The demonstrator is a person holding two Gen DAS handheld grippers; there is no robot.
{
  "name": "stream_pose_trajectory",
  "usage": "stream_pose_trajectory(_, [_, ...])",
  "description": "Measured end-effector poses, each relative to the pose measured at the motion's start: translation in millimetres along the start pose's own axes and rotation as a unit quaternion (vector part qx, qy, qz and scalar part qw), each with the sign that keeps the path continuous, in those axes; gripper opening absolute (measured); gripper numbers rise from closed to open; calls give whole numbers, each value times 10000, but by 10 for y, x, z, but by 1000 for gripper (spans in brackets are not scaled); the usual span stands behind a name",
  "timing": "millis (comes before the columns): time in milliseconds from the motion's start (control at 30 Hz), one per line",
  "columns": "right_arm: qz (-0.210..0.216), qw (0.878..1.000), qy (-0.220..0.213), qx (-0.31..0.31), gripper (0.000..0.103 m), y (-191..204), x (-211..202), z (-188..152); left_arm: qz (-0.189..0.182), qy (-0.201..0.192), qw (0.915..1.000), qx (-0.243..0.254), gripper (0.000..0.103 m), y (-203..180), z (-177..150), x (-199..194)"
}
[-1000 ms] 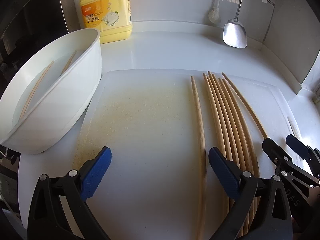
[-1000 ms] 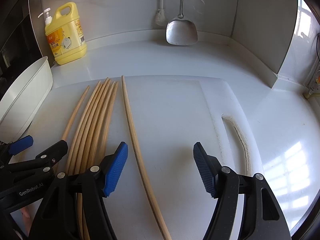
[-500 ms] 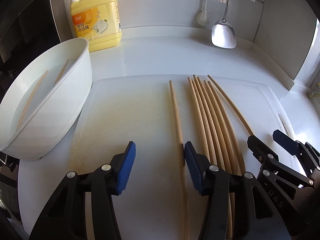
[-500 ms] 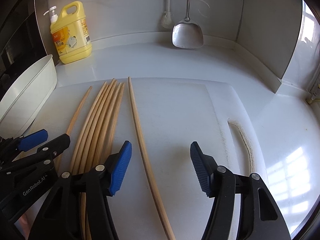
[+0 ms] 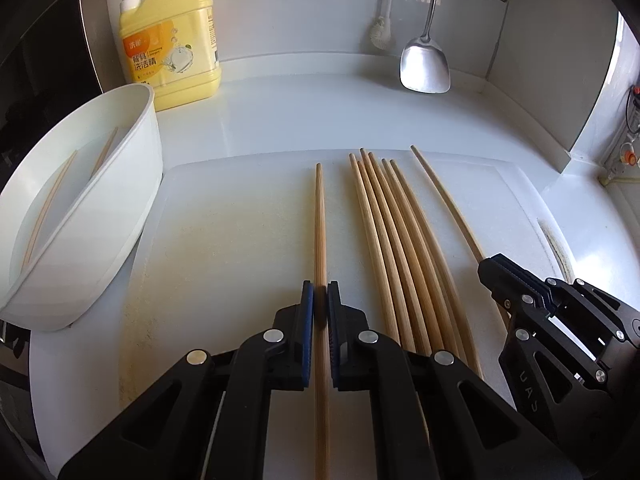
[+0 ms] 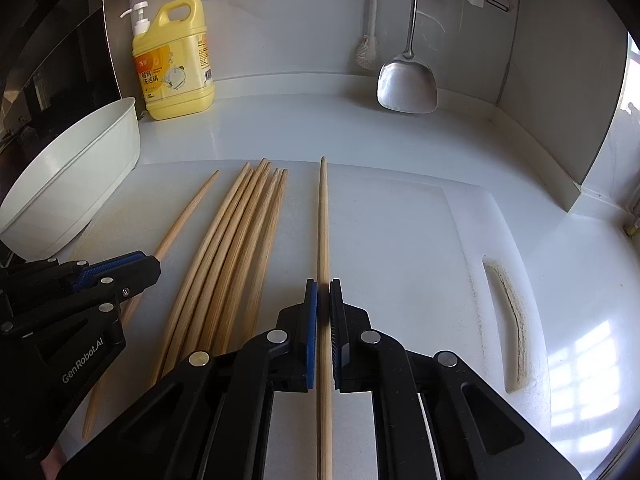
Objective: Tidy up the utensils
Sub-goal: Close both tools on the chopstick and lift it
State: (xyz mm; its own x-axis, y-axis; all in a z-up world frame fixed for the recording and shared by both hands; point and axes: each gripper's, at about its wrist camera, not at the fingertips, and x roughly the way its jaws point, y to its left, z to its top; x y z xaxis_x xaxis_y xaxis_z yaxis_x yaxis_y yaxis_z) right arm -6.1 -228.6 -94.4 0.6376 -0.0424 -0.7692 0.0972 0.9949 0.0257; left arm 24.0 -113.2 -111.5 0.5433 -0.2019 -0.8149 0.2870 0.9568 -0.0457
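The left gripper (image 5: 320, 304) is closed tight, its blue pads pinching a single chopstick (image 5: 320, 232) that lies alone on the white cutting board (image 5: 224, 240), left of the main bunch. The stick runs straight out ahead between the jaws, and its near end passes under the gripper body and off the bottom of the picture. The right gripper (image 6: 323, 300) is closed just as tight on another lone chopstick (image 6: 323, 220), the one lying right of the bunch; that stick too is cut off at the bottom edge.

Going left to right in the left wrist view: a white tub (image 5: 120, 216) stands at the board's left edge with two more chopsticks (image 5: 52, 204) inside it, then the held stick, then the bunch of chopsticks (image 5: 396, 248) lying side by side on the board, then the right gripper's stick, whose lower part disappears behind that gripper's black frame. Whether the bunch holds six or seven sticks is hard to make out where they overlap.

The right wrist view does not show the inside of the tub, only its outer wall. It does show the handle slot (image 6: 506, 320) in the board's right side, which the left wrist view shows only in part. Both views show the yellow soap bottle (image 5: 172, 40) and a metal spatula (image 5: 425, 64) hanging against the back wall.
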Motion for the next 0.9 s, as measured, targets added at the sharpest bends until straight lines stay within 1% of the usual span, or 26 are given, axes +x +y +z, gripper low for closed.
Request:
stream_pose_trajectory(100, [208,9993,27,296,6,-72,-30,-15,-32,11,10000,-41,7,4,-7,-8])
stream_pose_trajectory(233, [316,9982,84,493,6,-126,-79,-55,-156,96,9997,-165,7,36,-8,-23])
stream_pose_trajectory(467, [405,9976,112,553,6,-116,-208,-15,-225,43,9994,-244,7,53,45,-201])
stream_pose_trajectory(667, [543,9975,86,436,6,-34,-405,176,-198,-60,9993,-297,7,71,168,-493])
stream_pose_trajectory(900, [805,9966,-117,116,6,192,-672,528,-122,-272,9976,-627,7,344,348,-883])
